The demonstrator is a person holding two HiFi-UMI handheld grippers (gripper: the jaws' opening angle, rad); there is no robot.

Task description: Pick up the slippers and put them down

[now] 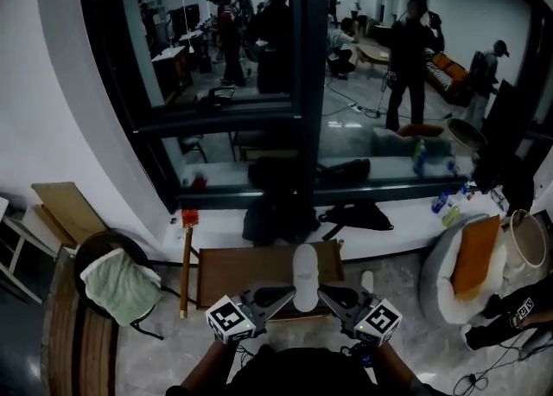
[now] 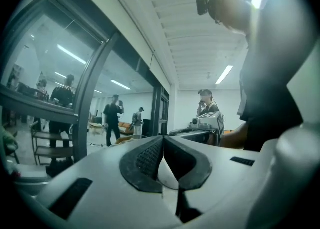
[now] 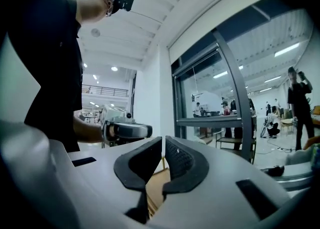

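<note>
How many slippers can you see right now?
1 for sure: a white slipper on the brown table, between the left gripper and right gripper. A small white shape beside the right gripper may be a second, partly hidden.

Almost nothing can be read here. At the lower right of the head view a black fabric item [image 1: 521, 309] carries a short row of white characters, too small and blurred to make out. The left gripper's marker cube [image 1: 230, 320] and the right gripper's marker cube [image 1: 378, 320] show black-and-white square patterns only, with no letters or digits. Both gripper views show no print.
</note>
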